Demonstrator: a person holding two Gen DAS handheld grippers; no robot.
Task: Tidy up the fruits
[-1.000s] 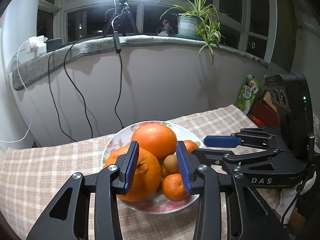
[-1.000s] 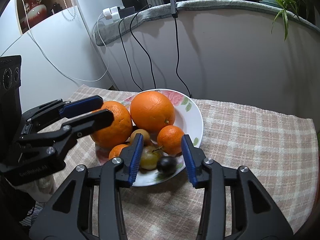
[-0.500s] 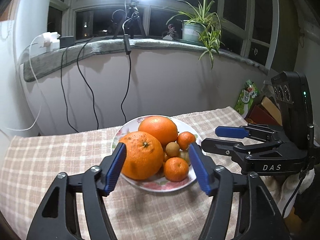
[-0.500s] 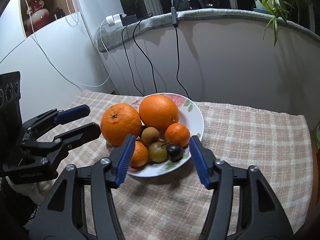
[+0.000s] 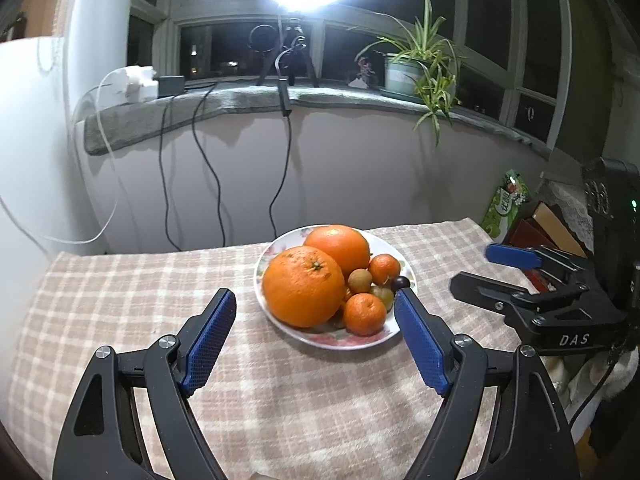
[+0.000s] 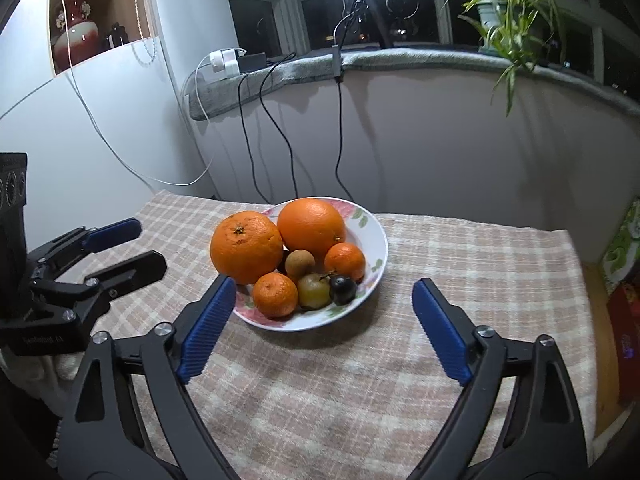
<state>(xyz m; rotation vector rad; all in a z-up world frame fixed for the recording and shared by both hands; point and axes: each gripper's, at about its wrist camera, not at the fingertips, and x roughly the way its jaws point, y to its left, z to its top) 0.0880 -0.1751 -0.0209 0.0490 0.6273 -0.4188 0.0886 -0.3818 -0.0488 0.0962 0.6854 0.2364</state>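
From where I stand, the sorting looks finished or close to it: every fruit I can see sits on the plate, and nothing lies loose on the checked cloth covering the bench. Going left to right, the left gripper hangs low over the cloth with its fingers spread wide and holding nothing; the plate lies just ahead of them, roughly centred between the tips. On the plate, the big orange is at the left, a second big orange behind it, two tangerines in front, and a brown fruit, a greenish plum and a dark plum tucked between. The right gripper is likewise empty, fingers wide apart, with the plate just beyond and slightly left of centre. Neither touches any fruit.
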